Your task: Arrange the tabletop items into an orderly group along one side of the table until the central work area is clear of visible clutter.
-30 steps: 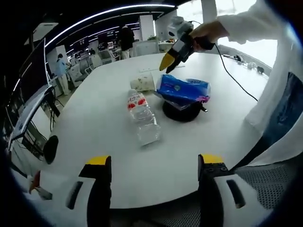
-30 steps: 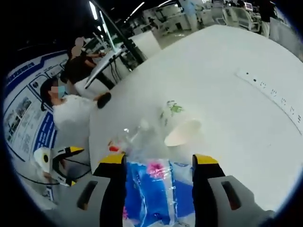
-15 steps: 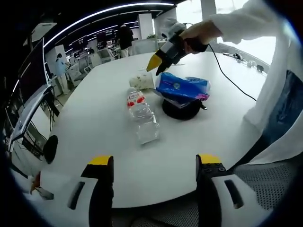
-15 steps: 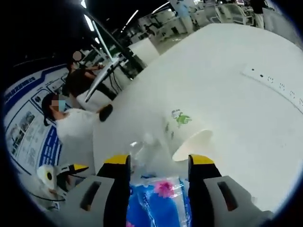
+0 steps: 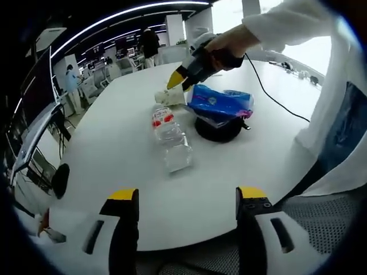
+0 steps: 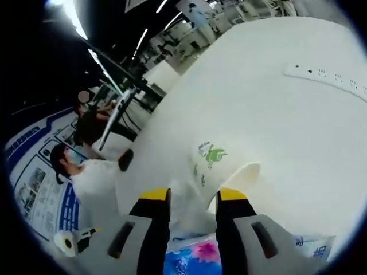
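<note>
A white paper cup [image 6: 225,166] with a green logo lies on its side on the white table [image 5: 114,143]. It is seen as the cup [image 5: 170,98] in the left gripper view too. My right gripper [image 6: 193,196] hovers just short of it, jaws open but narrow, nothing held. In the left gripper view a hand holds that right gripper [image 5: 178,80] over the cup. A clear bottle [image 5: 170,137] with a red label lies nearer. A blue packet [image 5: 221,103] rests on a black round object [image 5: 217,129]. My left gripper [image 5: 187,197] stands open at the near table edge.
A white power strip [image 6: 324,77] lies on the far side of the table. A black cable [image 5: 275,100] runs across the table on the right. A person's white sleeve [image 5: 338,114] fills the right side. Other people and desks stand beyond the table.
The right gripper has moved forward past the blue packet toward the paper cup, and its jaws have drawn closer together. The left gripper has stayed put.
</note>
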{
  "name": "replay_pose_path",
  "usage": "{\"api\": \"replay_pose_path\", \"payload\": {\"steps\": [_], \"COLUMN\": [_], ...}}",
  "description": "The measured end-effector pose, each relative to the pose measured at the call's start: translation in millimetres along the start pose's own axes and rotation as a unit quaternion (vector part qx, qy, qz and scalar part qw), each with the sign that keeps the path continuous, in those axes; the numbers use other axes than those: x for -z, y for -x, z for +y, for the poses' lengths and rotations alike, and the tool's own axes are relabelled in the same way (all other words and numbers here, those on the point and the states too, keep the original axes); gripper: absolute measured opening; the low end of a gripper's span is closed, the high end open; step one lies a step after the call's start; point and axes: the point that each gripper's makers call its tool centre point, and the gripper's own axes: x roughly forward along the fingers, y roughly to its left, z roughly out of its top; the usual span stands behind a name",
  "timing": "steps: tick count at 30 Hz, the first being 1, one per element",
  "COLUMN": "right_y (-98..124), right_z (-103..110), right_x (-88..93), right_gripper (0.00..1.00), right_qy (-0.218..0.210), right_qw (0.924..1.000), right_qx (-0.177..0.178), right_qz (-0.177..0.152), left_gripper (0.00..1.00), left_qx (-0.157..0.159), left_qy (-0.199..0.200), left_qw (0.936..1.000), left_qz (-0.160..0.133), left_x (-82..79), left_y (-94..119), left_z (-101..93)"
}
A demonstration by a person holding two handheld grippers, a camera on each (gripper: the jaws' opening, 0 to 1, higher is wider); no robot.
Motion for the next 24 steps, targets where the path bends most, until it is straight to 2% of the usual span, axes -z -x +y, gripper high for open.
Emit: {"api": "replay_pose_path", "payload": {"steps": [3, 5, 11, 17, 24], "right_y": [-0.7, -0.7, -4.0, -2.3, 21.0], "right_z": [0.7, 2.2, -4.9, -2.5, -0.7], "right_x": [-6.7, -6.2, -5.7, -5.2, -19.8], "right_gripper": [0.18, 0.1, 0.0, 0.0, 0.0], "right_qy": [-0.026, -0.034, -0.059, -0.047, -0.016], "right_qw": [0.9993, 0.9988, 0.9972, 0.9974, 0.9978], "right_qx": [-0.008, -0.016, -0.017, -0.023, -0.026], "right_qz": [-0.026, -0.032, -0.043, -0.05, -0.058], "left_gripper": [0.7, 0.7, 0.69, 0.69, 0.69], "left_qx": [0.001, 0.0, -0.002, 0.001, 0.003], "left_qy": [-0.002, -0.002, -0.002, -0.006, -0.011], "left_qw": [1.0, 1.0, 1.0, 1.0, 0.9999], "left_qz": [0.001, 0.001, 0.003, 0.008, 0.008], "left_x": [0.4, 0.5, 1.1, 2.4, 2.3], "left_y": [-0.2, -0.2, -0.1, -0.6, -1.0], "left_z": [-0.3, 0.0, 0.8, -0.8, -1.8]}}
